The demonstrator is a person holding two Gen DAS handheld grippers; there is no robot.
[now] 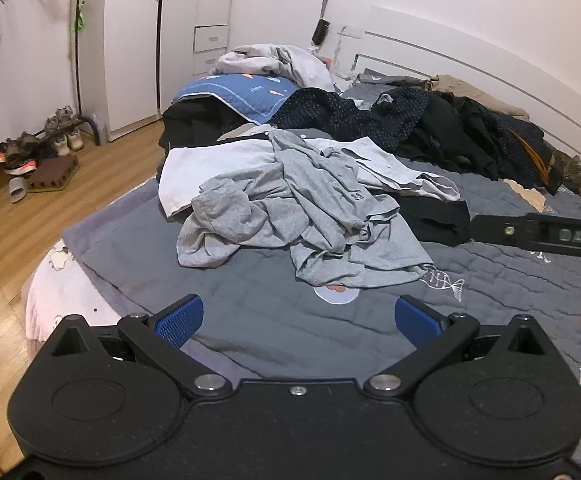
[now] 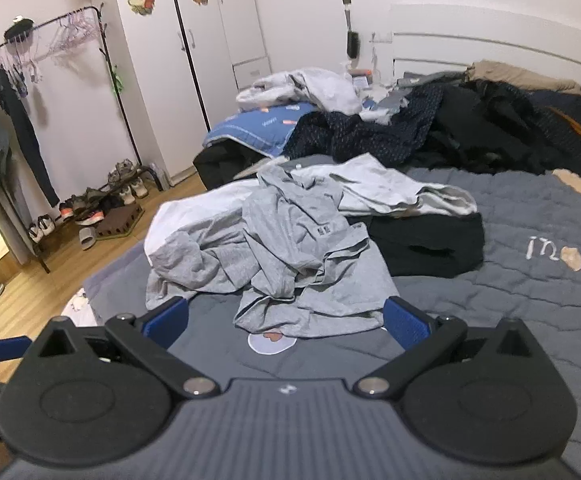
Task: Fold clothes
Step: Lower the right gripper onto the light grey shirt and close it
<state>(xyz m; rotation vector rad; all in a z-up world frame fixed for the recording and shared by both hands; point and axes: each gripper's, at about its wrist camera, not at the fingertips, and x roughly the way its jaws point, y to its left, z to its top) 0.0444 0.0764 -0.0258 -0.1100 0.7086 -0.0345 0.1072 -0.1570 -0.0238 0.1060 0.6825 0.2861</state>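
While the crumpled grey shirt (image 2: 290, 248) lies mid-frame on the bed (image 2: 530, 300), both tools, left (image 1: 296, 320) and right (image 2: 286, 316), hover spread apart, likely ready to grasp it.

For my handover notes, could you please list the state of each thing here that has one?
Left tongs: open, empty.
Right tongs: open, empty.
Grey T-shirt: crumpled, unfolded, on the bed.
White garment: spread loosely, partly under the grey T-shirt.
Black garment: bunched beside the grey T-shirt.
Dark clothes pile: heaped, unfolded.
Wardrobe doors: shut.
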